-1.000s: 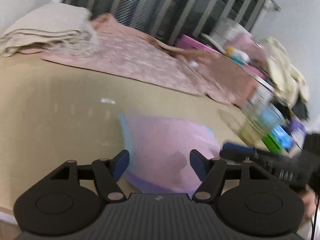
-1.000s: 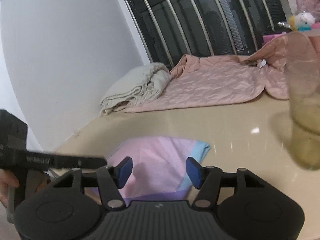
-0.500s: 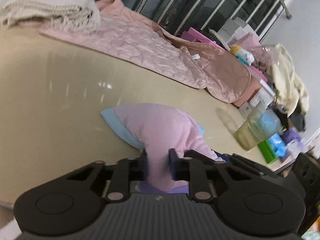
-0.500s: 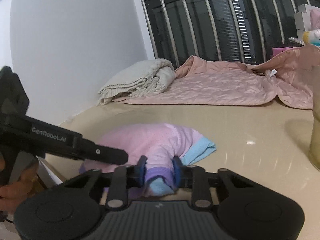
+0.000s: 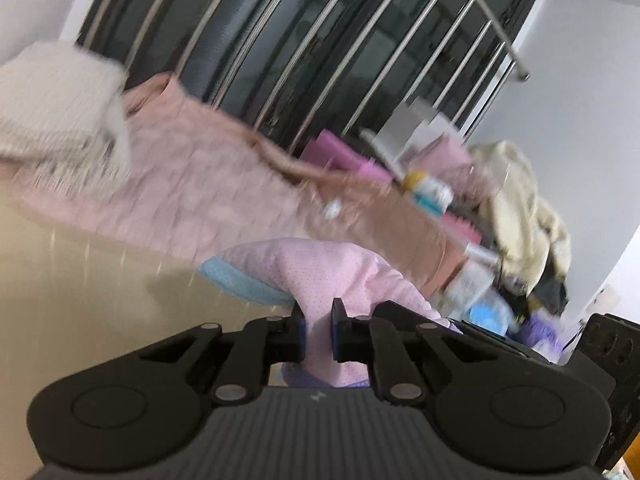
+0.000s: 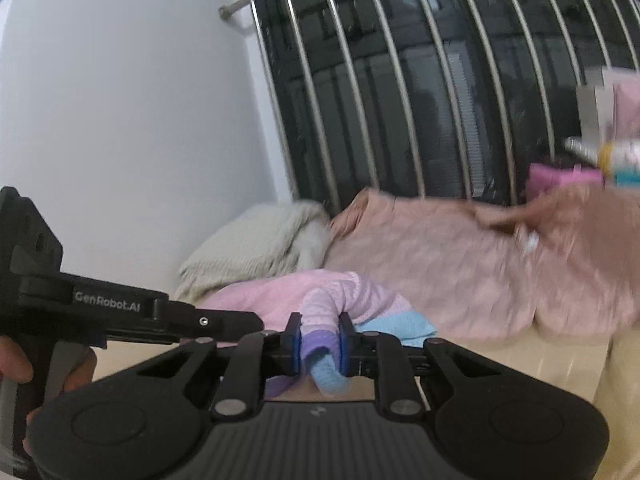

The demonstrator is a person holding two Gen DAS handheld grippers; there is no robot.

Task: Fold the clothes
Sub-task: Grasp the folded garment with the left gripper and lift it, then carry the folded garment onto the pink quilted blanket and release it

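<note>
— Fabric first: what does the garment look like?

— The pink garment is a soft pink knit with a fine dotted texture, a light blue band along one edge and a strip of lilac near the pinched parts. It is bunched up, not flat, and lifted into a hump above the beige table.

— Who has hold of it?

— Both tools. The left gripper has its jaws drawn narrow, with a pleat of pink cloth squeezed between them. The right gripper has just been closing, and its blue pads pinch a roll of pink, lilac and blue fabric that droops below them.

— Where does it sit among the other things?

— Near the table's front edge, in front of a quilted peach-pink blanket and a folded cream throw beside the white wall. In the right wrist view the left tool reaches in from the left, with a hand on its handle. Background detail is smeared by blur.
</note>
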